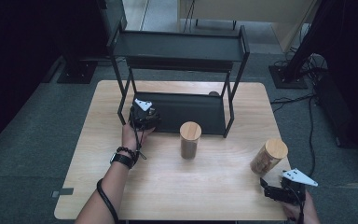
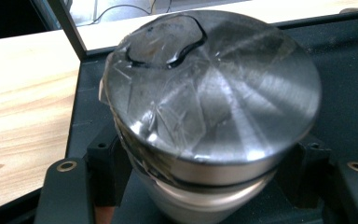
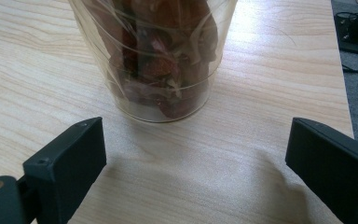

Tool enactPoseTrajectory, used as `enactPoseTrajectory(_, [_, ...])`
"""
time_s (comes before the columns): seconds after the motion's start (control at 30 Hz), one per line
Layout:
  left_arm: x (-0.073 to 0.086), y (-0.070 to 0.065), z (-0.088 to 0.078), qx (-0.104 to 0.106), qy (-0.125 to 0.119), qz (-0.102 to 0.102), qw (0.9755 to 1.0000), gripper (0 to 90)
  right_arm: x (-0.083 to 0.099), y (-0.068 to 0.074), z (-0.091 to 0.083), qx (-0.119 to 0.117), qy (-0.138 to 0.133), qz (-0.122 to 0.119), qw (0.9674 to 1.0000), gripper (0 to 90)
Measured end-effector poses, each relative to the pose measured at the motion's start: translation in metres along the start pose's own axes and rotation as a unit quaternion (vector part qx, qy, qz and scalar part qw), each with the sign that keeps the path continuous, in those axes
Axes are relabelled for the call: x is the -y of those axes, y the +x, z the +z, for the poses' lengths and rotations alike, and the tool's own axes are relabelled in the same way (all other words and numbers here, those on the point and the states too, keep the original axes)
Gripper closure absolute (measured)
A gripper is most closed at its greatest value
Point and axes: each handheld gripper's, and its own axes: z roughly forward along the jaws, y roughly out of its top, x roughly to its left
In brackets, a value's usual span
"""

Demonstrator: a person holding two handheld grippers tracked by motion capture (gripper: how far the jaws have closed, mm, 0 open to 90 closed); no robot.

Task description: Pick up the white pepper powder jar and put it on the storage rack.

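My left gripper (image 1: 144,115) is at the left end of the black rack's lower shelf (image 1: 193,112), shut on a shiny metal canister (image 2: 214,93) with crinkled clear film over its lid. The black jaws press its sides low in the left gripper view, just above the dark shelf. At the table's front right corner, my right gripper (image 1: 266,185) stands open. A clear jar of reddish-brown dried pieces (image 3: 154,60) rests on the wood a little beyond its jaws, apart from them. From above that jar (image 1: 268,157) shows a round wooden lid.
A second wooden-lidded jar (image 1: 189,139) stands mid-table in front of the rack. The two-tier black rack (image 1: 182,46) takes up the far half of the wooden table (image 1: 168,186). A small brown object (image 1: 213,93) peeks out behind the lower shelf.
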Motion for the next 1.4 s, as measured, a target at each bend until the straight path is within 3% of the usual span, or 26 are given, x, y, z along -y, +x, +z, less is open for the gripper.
enactPoseTrajectory(0.23, [0.006, -0.001, -0.006, 0.011, 0.005, 0.006, 0.9999, 22.1, 0.000, 0.000, 0.000, 0.002, 0.001, -0.001, 1.0000, 4.2])
enactPoseTrajectory(0.6, [0.018, -0.002, -0.016, 0.013, -0.001, -0.008, 0.9999, 21.1, 0.000, 0.001, 0.001, 0.002, 0.003, -0.003, 1.0000, 4.2])
enactPoseTrajectory(0.67, [0.020, -0.003, -0.017, 0.017, 0.003, -0.008, 0.9998, 12.1, 0.000, 0.001, 0.001, 0.003, 0.003, -0.003, 1.0000, 4.2])
enactPoseTrajectory(1.0, [0.033, 0.000, -0.024, 0.023, 0.001, -0.017, 0.9996, 11.8, 0.000, 0.001, 0.001, 0.004, 0.004, -0.004, 1.0000, 4.2])
enactPoseTrajectory(1.07, [0.036, 0.000, -0.024, 0.032, 0.007, -0.012, 0.9994, 1.2, 0.000, 0.001, 0.001, 0.004, 0.004, -0.004, 1.0000, 4.2])
enactPoseTrajectory(1.1, [0.038, 0.000, -0.025, 0.032, 0.007, -0.012, 0.9994, 0.2, 0.000, 0.001, 0.001, 0.004, 0.004, -0.004, 1.0000, 4.2])
enactPoseTrajectory(1.4, [0.055, 0.008, -0.029, 0.037, -0.001, -0.014, 0.9992, 0.1, 0.000, 0.001, 0.001, 0.004, 0.005, -0.005, 1.0000, 4.2])
